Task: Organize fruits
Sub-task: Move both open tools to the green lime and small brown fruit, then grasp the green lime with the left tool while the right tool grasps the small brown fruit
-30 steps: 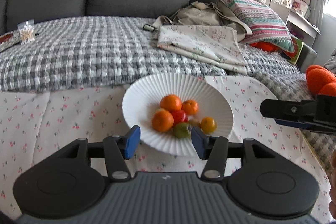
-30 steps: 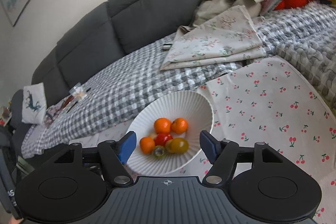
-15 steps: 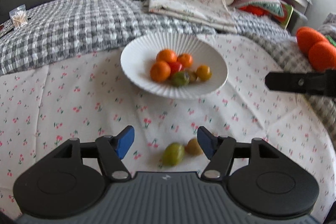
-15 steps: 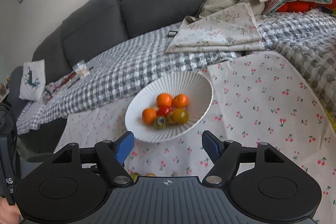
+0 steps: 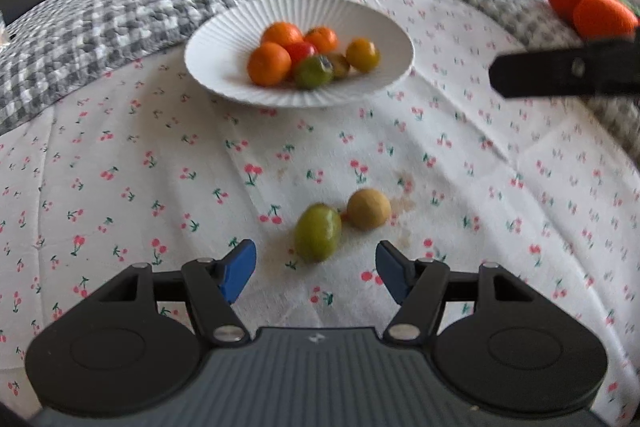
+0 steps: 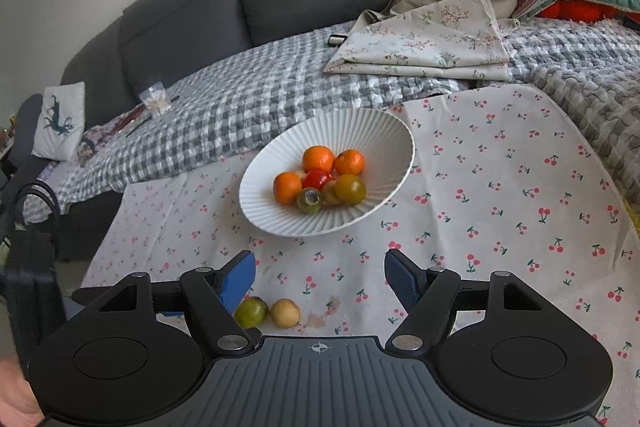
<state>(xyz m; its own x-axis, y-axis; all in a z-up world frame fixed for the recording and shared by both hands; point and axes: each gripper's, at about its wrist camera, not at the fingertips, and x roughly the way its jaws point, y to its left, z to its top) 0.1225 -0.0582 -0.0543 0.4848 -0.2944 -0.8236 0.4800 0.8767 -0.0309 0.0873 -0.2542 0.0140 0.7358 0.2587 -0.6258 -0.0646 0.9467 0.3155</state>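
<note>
Cherry-print cloth (image 5: pixel 160 167) under both grippers' parted, empty fingers (image 5: pixel 240 269).

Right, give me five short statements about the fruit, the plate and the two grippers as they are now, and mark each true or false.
1. Two fruits, a green fruit and a tan fruit, lie on the cherry-print cloth outside the white plate. True.
2. The left gripper is clamped on the green fruit. False: its jaws are open and have just been opening, with the fruit lying just ahead of them, untouched.
3. The plate is empty. False: it holds several orange, red and greenish fruits.
4. The right gripper holds nothing. True.
5. The plate sits on the grey checked blanket. False: it rests on the cherry-print cloth, with the blanket behind it.
</note>
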